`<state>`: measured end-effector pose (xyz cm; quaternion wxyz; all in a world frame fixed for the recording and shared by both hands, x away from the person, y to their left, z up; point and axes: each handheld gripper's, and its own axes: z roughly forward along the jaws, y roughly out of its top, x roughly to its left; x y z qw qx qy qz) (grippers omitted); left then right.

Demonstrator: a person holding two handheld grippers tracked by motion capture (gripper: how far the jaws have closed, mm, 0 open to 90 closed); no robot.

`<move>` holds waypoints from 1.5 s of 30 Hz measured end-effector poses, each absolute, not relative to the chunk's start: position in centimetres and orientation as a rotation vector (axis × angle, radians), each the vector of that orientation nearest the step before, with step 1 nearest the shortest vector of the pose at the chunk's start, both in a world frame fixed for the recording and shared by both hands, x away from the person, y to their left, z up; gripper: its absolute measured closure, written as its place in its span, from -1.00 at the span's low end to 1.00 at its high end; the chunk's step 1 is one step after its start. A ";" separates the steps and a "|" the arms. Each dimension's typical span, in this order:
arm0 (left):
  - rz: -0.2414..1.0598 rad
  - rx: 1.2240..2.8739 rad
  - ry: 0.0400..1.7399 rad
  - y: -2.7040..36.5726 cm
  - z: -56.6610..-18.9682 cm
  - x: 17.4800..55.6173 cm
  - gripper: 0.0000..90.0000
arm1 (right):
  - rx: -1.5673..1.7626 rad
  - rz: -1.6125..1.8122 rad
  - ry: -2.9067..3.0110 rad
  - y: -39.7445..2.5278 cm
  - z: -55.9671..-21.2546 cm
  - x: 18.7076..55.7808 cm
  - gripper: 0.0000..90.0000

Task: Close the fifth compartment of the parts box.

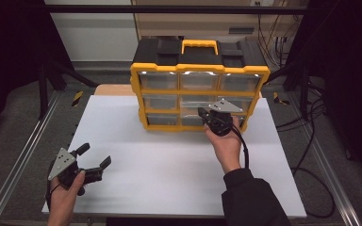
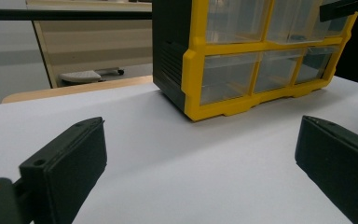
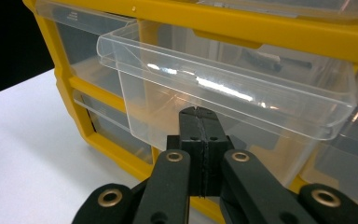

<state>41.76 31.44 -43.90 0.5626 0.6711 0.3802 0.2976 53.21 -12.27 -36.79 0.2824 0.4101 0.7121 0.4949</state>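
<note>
A yellow-and-black drawer organiser [image 1: 199,77] stands upright toward the far side of the white table [image 1: 169,160], three rows of three clear plastic drawers facing the person, a yellow carry handle [image 1: 199,45] on top. In the right gripper view one clear drawer [image 3: 223,93] sits partly pulled out of the frame, proud of its neighbours; from the high view it appears to be in the middle or lower row, centre-to-right, though the exact slot is hard to fix because the hand covers it. The right gripper [image 3: 200,140] is up against this drawer's front, jaws pressed together with no visible gap, tips just beneath the overhanging front lip; whether a thin pull tab is pinched between them cannot be told. Judgement: the drawer is thin-walled, light, stiff but brittle, and glossy enough to slip, so the front lip is the sensible hold, taken square and pulled straight along the runners to avoid racking or cracking. The organiser itself looks light and mostly empty, so it may slide on the smooth table under a hard tug. The left gripper [image 1: 82,165] hovers over the near-left table, well apart from the organiser, jaws wide apart and holding nothing; it is free to brace the case
</note>
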 end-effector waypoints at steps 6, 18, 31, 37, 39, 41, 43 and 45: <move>0.700 1.580 0.893 31.4 -43.9 41.7 -0.96 | 1.101 1.322 1.905 -12.3 -36.7 53.4 1.00; 0.699 1.580 0.892 31.4 -43.9 41.8 -0.96 | 1.123 1.319 1.889 -12.4 -36.8 54.2 1.00; 0.698 1.579 0.893 31.4 -43.9 41.8 -0.96 | 1.133 1.317 1.878 -12.3 -36.9 54.7 1.00; 0.698 1.577 0.893 31.4 -43.9 41.8 -0.96 | 1.136 1.314 1.876 -12.3 -36.9 54.9 1.00; 0.698 1.578 0.892 31.4 -43.9 41.8 -0.96 | 1.138 1.315 1.873 -12.3 -36.9 54.9 1.00; 0.698 1.578 0.891 31.4 -43.9 41.8 -0.96 | 1.136 1.313 1.874 -12.2 -36.9 55.0 1.00; 0.698 1.578 0.891 31.4 -43.9 41.8 -0.96 | 1.137 1.313 1.874 -12.2 -36.9 55.0 1.00; 0.698 1.578 0.891 31.4 -43.9 41.8 -0.96 | 1.137 1.314 1.873 -12.2 -36.9 55.0 1.00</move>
